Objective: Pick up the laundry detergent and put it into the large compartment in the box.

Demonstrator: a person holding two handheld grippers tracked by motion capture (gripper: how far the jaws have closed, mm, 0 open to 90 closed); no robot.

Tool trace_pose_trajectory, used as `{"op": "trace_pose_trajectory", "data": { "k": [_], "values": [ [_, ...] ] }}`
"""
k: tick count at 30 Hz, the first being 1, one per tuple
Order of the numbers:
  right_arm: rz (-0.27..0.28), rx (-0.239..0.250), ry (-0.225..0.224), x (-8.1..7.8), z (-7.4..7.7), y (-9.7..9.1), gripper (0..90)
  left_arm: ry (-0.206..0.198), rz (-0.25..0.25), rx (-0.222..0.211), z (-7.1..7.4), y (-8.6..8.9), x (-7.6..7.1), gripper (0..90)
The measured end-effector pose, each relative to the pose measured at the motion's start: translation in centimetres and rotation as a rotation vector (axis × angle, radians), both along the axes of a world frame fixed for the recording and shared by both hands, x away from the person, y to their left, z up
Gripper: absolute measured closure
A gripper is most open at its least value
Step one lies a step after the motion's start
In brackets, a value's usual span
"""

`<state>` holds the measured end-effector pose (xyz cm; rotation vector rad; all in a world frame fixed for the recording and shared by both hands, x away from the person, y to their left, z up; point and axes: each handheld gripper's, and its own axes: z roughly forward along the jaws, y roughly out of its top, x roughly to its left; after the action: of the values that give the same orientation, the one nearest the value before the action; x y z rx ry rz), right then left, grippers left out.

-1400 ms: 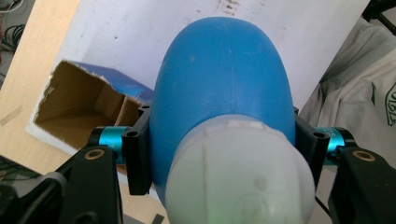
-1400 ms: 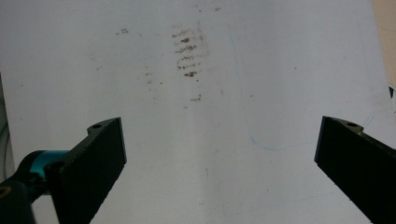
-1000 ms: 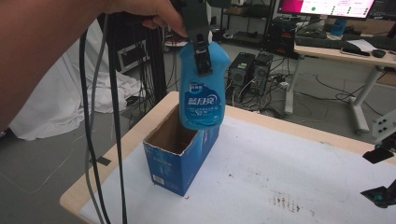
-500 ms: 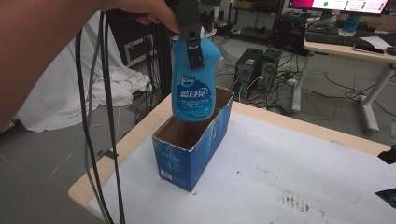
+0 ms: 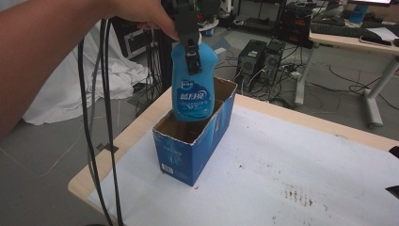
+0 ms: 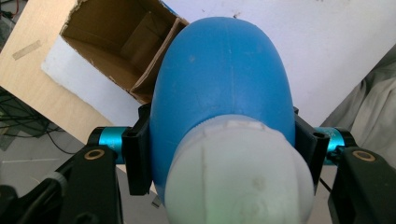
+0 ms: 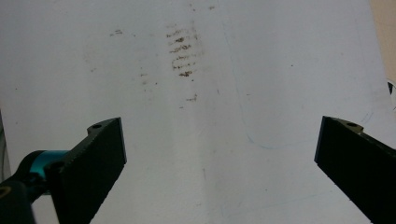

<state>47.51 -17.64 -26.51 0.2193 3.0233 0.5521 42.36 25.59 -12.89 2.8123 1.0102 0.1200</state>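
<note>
A blue bottle (image 5: 194,89) with a white cap (image 6: 238,177) hangs upright, its base dipping into the open top of a blue cardboard box (image 5: 188,153) on the table. My left gripper (image 5: 190,56) is shut on the bottle's neck from above; in the left gripper view its black pads (image 6: 138,156) press both sides of the bottle (image 6: 224,84), with the box's brown inside (image 6: 123,42) below. My right gripper (image 7: 219,158) stands open over the white table cover, nothing between its fingers; its black tips (image 5: 394,172) show at the right edge of the high view.
A white sheet (image 5: 282,169) with brown stains (image 5: 296,193) covers the wooden table (image 5: 136,127). Black cables (image 5: 94,117) hang from my left hand past the table's left edge. Beyond the table are computer towers (image 5: 261,59) and a desk (image 5: 357,40).
My left gripper has lowered the bottle, so its base now sits inside the box's open top. The right gripper's tips have slid toward the right edge of the high view.
</note>
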Motion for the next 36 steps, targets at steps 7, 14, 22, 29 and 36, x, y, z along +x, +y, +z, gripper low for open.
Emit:
{"op": "trace_pose_trajectory", "data": {
  "k": [7, 14, 22, 29, 36],
  "values": [
    [0.001, 0.001, -0.003, 0.1, -0.1, 0.1, 1.1, 0.014, -0.018, 0.012, -2.3, 0.3, 0.0, 37.8],
    [-0.005, -0.009, 0.003, 0.0, -0.2, 0.0, 1.1, 0.033, -0.020, 0.012, -5.2, 0.5, 0.0, 37.8],
    [-0.013, -0.015, 0.009, 0.0, -0.4, -0.1, 1.1, 0.048, -0.041, 0.026, -7.9, 0.4, 0.0, 37.8],
    [-0.011, -0.021, 0.011, 0.1, -0.6, -0.1, 1.1, 0.061, -0.056, 0.036, -9.9, 0.4, 0.1, 37.8],
    [-0.015, -0.022, 0.014, 0.1, -0.7, -0.1, 1.1, 0.067, -0.059, 0.051, -12.0, 0.3, 0.1, 37.8]
  ]
}}
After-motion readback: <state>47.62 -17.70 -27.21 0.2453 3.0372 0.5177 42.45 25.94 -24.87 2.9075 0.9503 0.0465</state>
